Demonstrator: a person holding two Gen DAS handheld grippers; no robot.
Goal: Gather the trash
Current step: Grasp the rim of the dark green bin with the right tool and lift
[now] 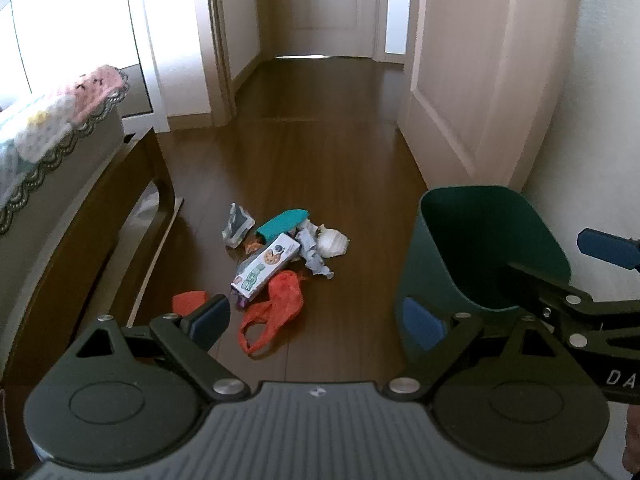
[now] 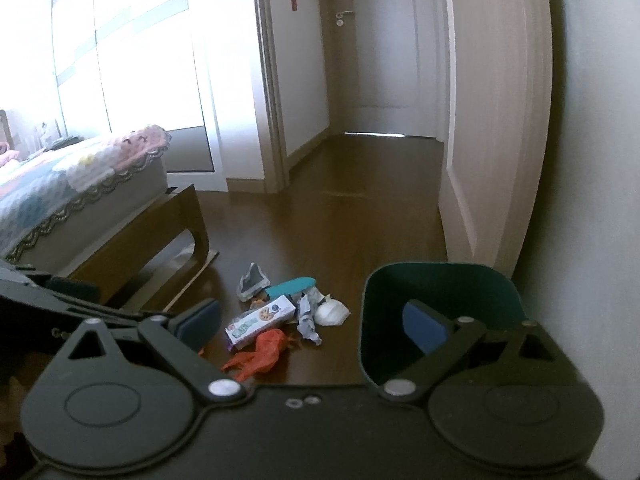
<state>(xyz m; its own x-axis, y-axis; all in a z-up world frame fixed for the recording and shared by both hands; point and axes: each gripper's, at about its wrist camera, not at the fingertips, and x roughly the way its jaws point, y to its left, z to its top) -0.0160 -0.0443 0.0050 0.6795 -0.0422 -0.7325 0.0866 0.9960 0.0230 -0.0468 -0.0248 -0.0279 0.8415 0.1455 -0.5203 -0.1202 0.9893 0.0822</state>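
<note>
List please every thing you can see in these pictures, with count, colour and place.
bin: one, dark green, on floor by the right wall
orange plastic bag: one, floor, nearest part of the pile
printed box: one, white, pile middle
teal packet: one, behind the box
white wad: one, pile's right side
bed: one, patterned cover, left
left gripper: open, empty
right gripper: open, empty

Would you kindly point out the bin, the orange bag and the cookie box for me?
bin (image 1: 436,240), left wrist view, on its dark green outer wall.
orange bag (image 1: 286,294), left wrist view, on its crumpled body.
cookie box (image 2: 260,320), right wrist view, on its printed top face.
</note>
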